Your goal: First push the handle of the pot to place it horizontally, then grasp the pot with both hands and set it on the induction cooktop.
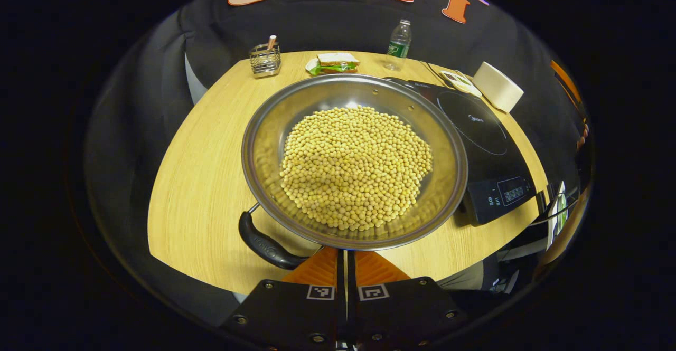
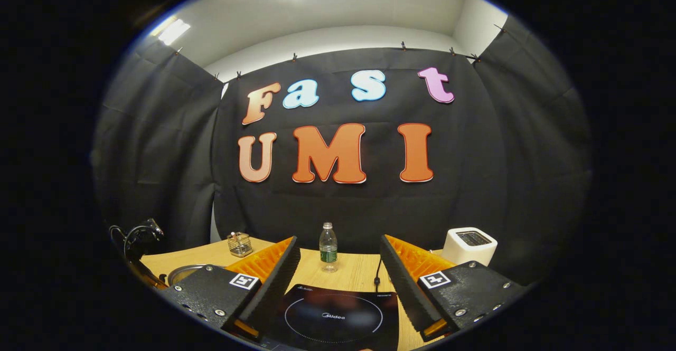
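Left claw (image 1: 346, 266): we find its fingers drawn nearly together, tips at the pan's near rim; whether they pinch the rim we cannot tell.
Pot (image 1: 354, 161): directly ahead of the left claw, full of beans (image 1: 355, 167), on the table (image 1: 200, 182).
Handle (image 1: 264, 243): ahead-left of the left claw, angled toward it; we judge it not yet horizontal, so the push remains to do.
Cooktop (image 1: 475, 129): ahead-right of the left claw, beside the pot, bare.
Right claw (image 2: 338, 282): spread wide, holding nothing, poised above the cooktop (image 2: 332, 316); we judge it waiting for the two-handed lift.
Views: the left gripper view gives us pot contents and handle; the right gripper view gives us the pot rim (image 2: 185, 273) at far left.
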Demonstrator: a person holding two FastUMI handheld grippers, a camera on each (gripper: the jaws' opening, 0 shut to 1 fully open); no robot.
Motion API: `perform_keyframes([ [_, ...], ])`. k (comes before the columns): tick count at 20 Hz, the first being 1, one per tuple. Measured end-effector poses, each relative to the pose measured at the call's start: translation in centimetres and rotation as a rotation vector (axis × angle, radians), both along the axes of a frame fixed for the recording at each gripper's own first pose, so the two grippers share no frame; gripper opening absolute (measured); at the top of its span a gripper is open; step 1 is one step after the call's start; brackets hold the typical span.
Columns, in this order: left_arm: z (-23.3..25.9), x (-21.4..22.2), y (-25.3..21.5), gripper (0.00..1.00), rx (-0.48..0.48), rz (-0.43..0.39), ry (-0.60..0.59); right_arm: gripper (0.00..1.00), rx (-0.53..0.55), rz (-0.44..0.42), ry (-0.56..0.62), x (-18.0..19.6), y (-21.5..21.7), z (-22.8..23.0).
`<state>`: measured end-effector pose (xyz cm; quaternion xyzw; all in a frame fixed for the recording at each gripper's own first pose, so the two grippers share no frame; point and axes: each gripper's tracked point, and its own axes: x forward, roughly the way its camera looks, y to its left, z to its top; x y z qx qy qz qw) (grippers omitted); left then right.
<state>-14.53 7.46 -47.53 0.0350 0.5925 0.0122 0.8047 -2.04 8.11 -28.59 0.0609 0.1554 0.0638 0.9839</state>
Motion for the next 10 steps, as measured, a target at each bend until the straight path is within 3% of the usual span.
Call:
perform_keyframes([
  [10, 0.2, 2.2, 6.4, 0.01, 0.181, 0.045, -0.071, 0.95, -0.024, 0.051, 0.067, -0.5, 2.4, -2.7],
])
